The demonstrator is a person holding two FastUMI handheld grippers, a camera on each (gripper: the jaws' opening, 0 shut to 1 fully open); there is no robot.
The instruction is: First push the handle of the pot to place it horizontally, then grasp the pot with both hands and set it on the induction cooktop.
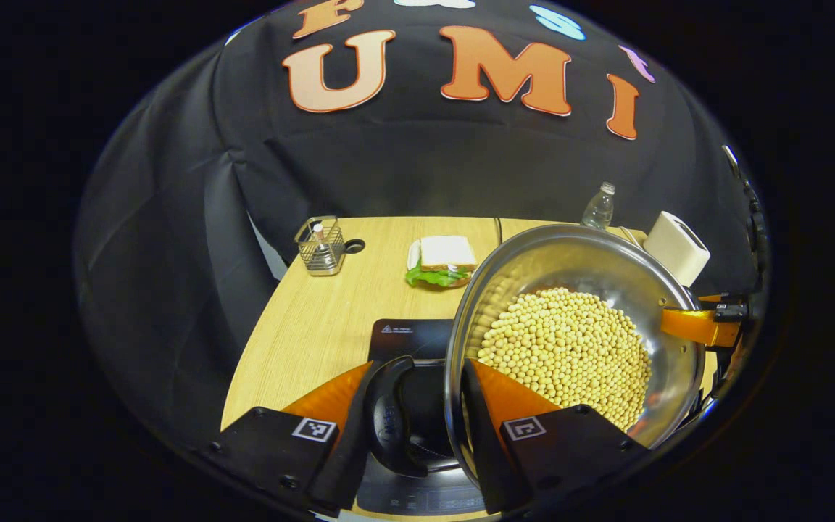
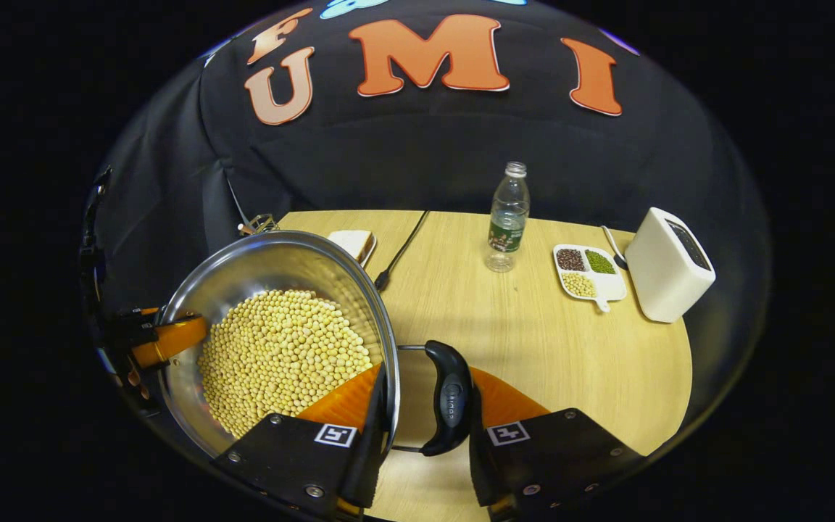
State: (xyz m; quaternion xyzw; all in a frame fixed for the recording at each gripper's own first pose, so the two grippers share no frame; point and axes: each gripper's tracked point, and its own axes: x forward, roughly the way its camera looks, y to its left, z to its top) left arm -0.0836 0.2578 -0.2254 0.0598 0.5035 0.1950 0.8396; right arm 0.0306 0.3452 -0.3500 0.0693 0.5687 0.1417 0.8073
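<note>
Left tongs (image 1: 428,413) clamp the pot (image 1: 570,290) by one side handle; right tongs (image 2: 425,413) clamp its other handle (image 2: 450,395); pot held above the induction cooktop (image 1: 410,337) on the surface (image 1: 330,312).

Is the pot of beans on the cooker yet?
Almost. Both handles lie flat, and each gripper is shut on one: the left gripper on the left handle, the right gripper on the right handle. The pot seems lifted and tilted over the induction cooktop; lowering and letting go remain.

No legible text on any object
</note>
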